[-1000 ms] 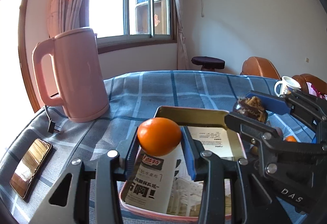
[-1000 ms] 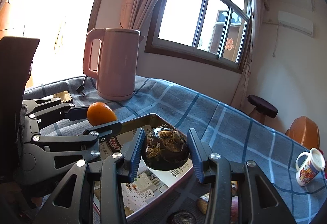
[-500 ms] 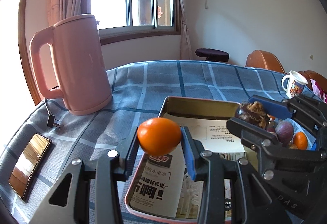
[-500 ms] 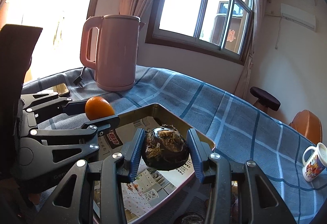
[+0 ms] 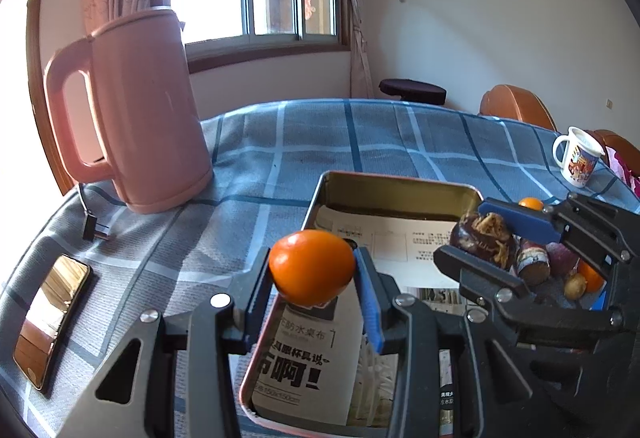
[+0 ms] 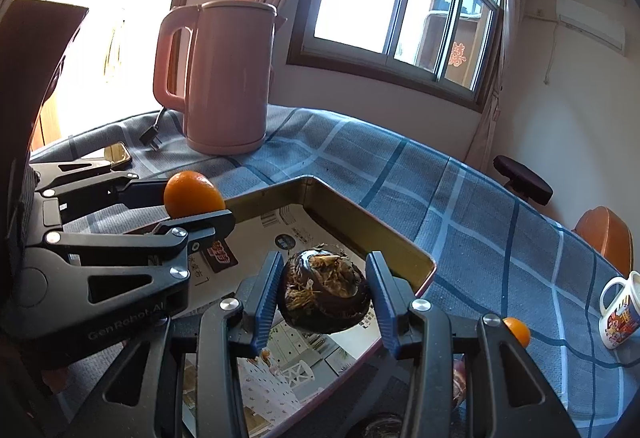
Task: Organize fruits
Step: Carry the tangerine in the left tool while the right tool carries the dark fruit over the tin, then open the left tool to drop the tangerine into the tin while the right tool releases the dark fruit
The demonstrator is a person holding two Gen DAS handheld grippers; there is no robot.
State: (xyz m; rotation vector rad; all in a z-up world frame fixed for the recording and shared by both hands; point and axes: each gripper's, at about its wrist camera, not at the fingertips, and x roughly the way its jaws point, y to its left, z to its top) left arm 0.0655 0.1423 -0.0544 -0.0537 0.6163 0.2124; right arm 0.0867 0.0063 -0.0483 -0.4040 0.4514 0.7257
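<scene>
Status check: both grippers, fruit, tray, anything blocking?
Left gripper shut on orange, right gripper shut on dark husked fruit. Both held above paper-lined tray. Tray holds no fruit yet; nothing blocking the drop.

Orange [image 5: 311,267] bright orange, other fruit [image 6: 325,291] dark brown with straw-coloured fibres. Fingers [image 5: 368,302] blue-padded on black. Kettle [image 5: 136,110] pink, tabletop [image 5: 360,134] blue-grey plaid, tin tray [image 5: 400,184] gold inside.

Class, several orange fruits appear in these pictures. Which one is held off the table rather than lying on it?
The orange clamped in the left tongs, above the metal tray. The other oranges lie on the cloth beside the tray.
</scene>
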